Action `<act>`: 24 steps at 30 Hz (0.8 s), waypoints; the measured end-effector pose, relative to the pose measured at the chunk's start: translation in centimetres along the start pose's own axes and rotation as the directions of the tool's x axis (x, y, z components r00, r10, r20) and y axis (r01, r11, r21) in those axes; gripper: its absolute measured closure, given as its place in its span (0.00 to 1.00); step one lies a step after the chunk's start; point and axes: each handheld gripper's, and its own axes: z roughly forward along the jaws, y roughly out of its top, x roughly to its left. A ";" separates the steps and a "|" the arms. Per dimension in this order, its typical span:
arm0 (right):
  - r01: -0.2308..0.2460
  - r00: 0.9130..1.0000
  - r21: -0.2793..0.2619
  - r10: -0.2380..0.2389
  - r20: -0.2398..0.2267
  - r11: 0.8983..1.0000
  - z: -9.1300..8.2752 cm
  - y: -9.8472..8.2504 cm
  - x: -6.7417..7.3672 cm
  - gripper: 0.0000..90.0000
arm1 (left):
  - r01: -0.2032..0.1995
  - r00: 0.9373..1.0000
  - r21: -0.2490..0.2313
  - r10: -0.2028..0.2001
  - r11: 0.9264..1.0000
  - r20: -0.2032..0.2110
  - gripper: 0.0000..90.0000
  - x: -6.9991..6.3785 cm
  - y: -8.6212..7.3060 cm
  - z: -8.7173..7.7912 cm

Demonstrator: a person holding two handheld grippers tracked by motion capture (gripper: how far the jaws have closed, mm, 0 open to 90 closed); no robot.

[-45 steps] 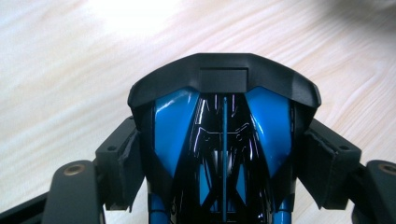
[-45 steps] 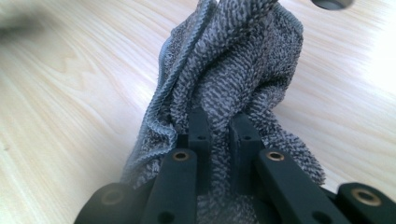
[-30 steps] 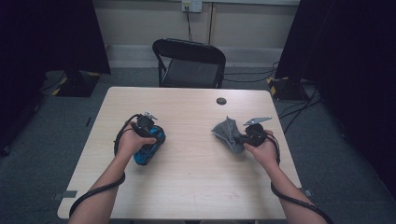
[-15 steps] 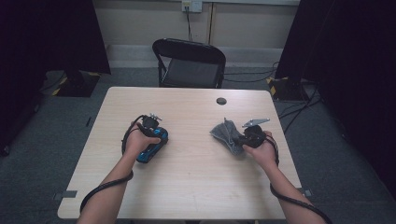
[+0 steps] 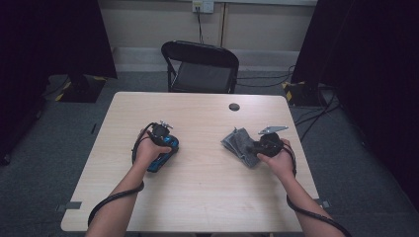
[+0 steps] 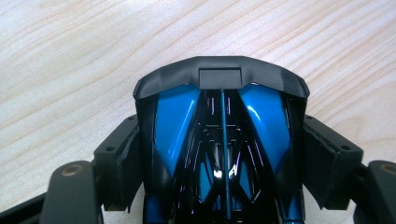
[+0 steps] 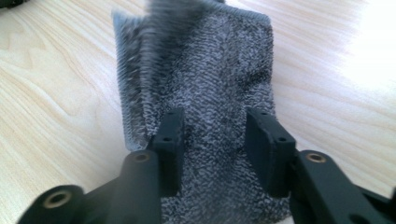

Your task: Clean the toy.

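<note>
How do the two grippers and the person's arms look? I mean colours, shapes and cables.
Both grippers, left and right, are black, with blocky jaws whose arms carry brass-coloured pivot rings. The right one bears a grey three-cornered plate. A thick black cable trails along each forearm. The forearms are bare, with no sleeves in sight.

From my high view the table (image 5: pixel 207 197) is evenly lit from above, with soft, short shadows, while the room's sides sink into near black. My left gripper view is sharp, with small glints on the glossy blue car (image 6: pixel 222 154). My right gripper view washes out white at its upper right, and the cloth's (image 7: pixel 210 79) top edge is blurred.
</note>
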 end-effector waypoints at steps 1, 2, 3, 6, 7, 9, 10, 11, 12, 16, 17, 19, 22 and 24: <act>-0.001 1.000 -0.004 0.001 0.000 1.000 0.0 0.0 0.0 0.63 | 0.001 1.000 -0.002 -0.001 1.000 0.001 0.27 0.0 0.0 0.0; -0.006 1.000 -0.008 0.006 -0.001 1.000 -0.1 0.0 -0.1 0.62 | 0.002 1.000 -0.001 -0.002 1.000 0.001 0.27 0.0 0.0 -0.1; -0.008 1.000 -0.010 0.008 -0.001 1.000 -0.1 0.0 -0.1 0.61 | -0.002 1.000 0.000 0.002 1.000 0.001 0.27 0.0 0.0 -0.1; -0.005 1.000 -0.014 0.005 -0.003 1.000 -0.2 0.0 0.0 0.60 | 0.000 1.000 0.001 0.000 1.000 0.001 0.27 0.0 0.0 -0.1; -0.003 1.000 -0.014 0.003 -0.004 1.000 -0.2 0.0 0.0 0.60 | -0.002 1.000 0.002 0.002 1.000 -0.001 0.27 0.0 0.0 -0.1; 0.010 1.000 -0.009 -0.010 -0.003 1.000 -0.2 0.0 0.1 0.60 | -0.003 1.000 0.007 0.003 1.000 -0.010 0.27 -0.1 0.1 -0.2; 0.011 1.000 -0.009 -0.011 -0.003 1.000 -0.2 0.0 0.1 0.59 | -0.005 1.000 0.009 0.005 1.000 -0.013 0.27 -0.1 0.1 -0.2; 0.009 1.000 -0.009 -0.009 -0.003 1.000 -0.2 0.1 0.1 0.58 | 0.001 1.000 0.016 -0.001 1.000 -0.012 0.27 -0.2 0.2 -0.3; 0.009 1.000 -0.009 -0.009 -0.003 1.000 -0.2 0.1 0.1 0.58 | 0.001 1.000 0.016 -0.001 1.000 -0.012 0.26 -0.2 0.2 -0.3; 0.001 1.000 -0.027 -0.001 -0.004 1.000 -0.2 0.2 0.3 0.52 | 0.009 1.000 0.005 -0.009 1.000 -0.009 0.25 0.0 0.4 -0.7; -0.004 1.000 -0.034 0.003 -0.013 0.999 -0.2 0.3 0.3 0.51 | 0.019 1.000 -0.006 -0.019 1.000 -0.006 0.25 0.0 0.4 -0.8; -0.009 1.000 -0.040 0.008 -0.012 0.999 -0.3 0.3 0.4 0.48 | 0.023 1.000 -0.021 -0.023 1.000 0.002 0.25 0.0 0.5 -1.1; -0.016 1.000 -0.037 0.016 -0.014 0.999 -0.3 0.3 0.4 0.43 | 0.034 0.999 -0.035 -0.034 0.999 0.008 0.24 0.0 0.6 -1.6; -0.019 1.000 -0.042 0.018 -0.019 0.999 -0.3 0.3 0.4 0.41 | 0.036 0.999 -0.042 -0.036 0.998 0.006 0.23 -0.1 0.6 -2.0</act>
